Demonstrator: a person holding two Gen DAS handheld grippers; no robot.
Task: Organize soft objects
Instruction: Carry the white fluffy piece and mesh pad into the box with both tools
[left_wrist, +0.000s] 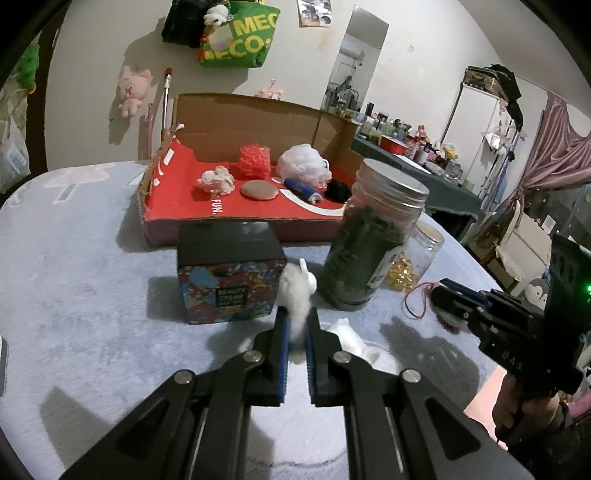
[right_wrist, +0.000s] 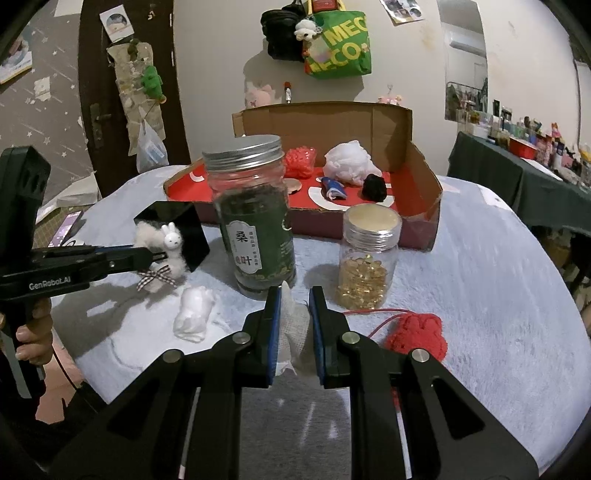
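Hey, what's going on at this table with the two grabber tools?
A person is sorting soft things into the red-lined cardboard box, using a handheld gripper in each hand. The left gripper is shut on a fluffy white alpaca toy, held beside the black box. The right gripper is shut on a white mesh cloth. A white wad and a red knitted piece lie on the table by the two jars.

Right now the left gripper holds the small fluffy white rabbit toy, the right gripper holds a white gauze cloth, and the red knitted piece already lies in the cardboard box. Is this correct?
Not quite. The red knitted piece is not in the cardboard box; it lies on the table beside the right gripper, as the right wrist view shows. The left gripper does hold the rabbit toy, and the right gripper holds the white gauze cloth.
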